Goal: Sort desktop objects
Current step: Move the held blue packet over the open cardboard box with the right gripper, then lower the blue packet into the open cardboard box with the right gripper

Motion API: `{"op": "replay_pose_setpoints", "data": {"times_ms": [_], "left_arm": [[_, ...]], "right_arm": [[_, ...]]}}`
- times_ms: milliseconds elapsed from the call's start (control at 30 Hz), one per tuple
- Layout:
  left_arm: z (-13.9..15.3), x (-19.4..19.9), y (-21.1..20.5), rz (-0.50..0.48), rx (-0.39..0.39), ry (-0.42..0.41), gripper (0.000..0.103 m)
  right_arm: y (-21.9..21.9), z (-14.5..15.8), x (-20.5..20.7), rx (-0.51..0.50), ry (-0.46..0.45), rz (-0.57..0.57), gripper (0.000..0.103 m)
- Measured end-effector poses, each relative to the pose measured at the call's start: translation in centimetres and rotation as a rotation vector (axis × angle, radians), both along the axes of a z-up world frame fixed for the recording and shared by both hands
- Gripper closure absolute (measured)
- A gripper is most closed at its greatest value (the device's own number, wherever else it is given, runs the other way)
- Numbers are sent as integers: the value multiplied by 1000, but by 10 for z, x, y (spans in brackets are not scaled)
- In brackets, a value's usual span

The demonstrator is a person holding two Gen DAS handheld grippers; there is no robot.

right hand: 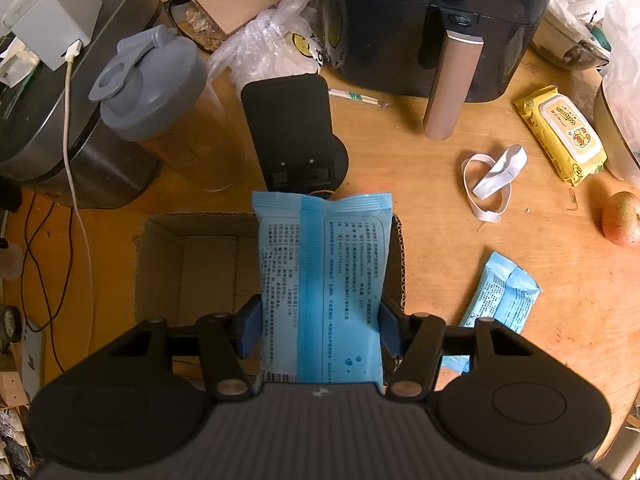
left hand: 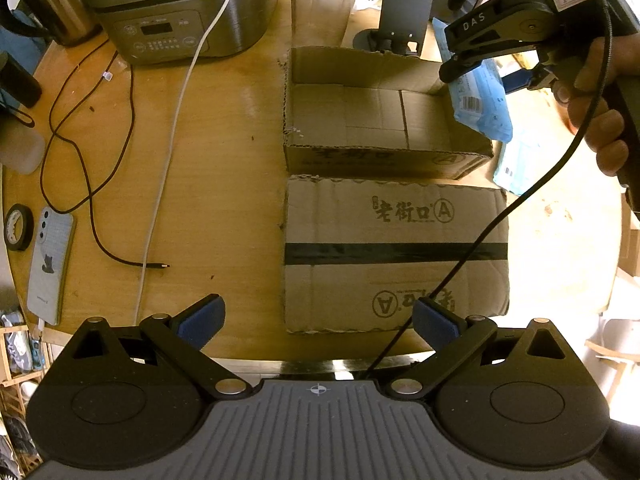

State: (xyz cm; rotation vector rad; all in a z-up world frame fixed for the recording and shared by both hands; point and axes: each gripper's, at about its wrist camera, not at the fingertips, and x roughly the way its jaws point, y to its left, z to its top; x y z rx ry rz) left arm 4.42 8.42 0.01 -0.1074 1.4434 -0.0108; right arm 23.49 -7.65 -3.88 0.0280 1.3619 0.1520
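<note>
1 soft, light blue wipes pack (right hand: 322, 280) hangs over the open cardboard box (right hand: 188, 264), pinched across its middle by the right gripper (right hand: 318, 330); the left gripper (left hand: 318, 320) gapes wide, empty.

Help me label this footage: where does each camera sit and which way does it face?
Left wrist: on the open left gripper, facing across the wooden table at the open cardboard box; the person's right hand shows.
Right wrist: on the right gripper, looking down at its clamped blue wipes pack.
Shared: box, pack, table.
</note>
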Motion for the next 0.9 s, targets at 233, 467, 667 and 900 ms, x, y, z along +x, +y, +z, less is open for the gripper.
{"op": "replay_pose_setpoints", "data": {"times_ms": [233, 467, 667, 900], "left_arm": [[0, 0, 1, 2, 1, 3, 0], [-2, 1, 3, 4, 3, 10, 0], [-5, 2, 3, 2, 4, 20, 0], [-7, 3, 4, 6, 5, 30, 0]], "right_arm": [[-2, -9, 3, -5, 6, -4, 46], [0, -22, 5, -12, 16, -1, 46], [3, -41, 6, -14, 32, 2, 46], [4, -59, 8, -27, 38, 2, 46]]}}
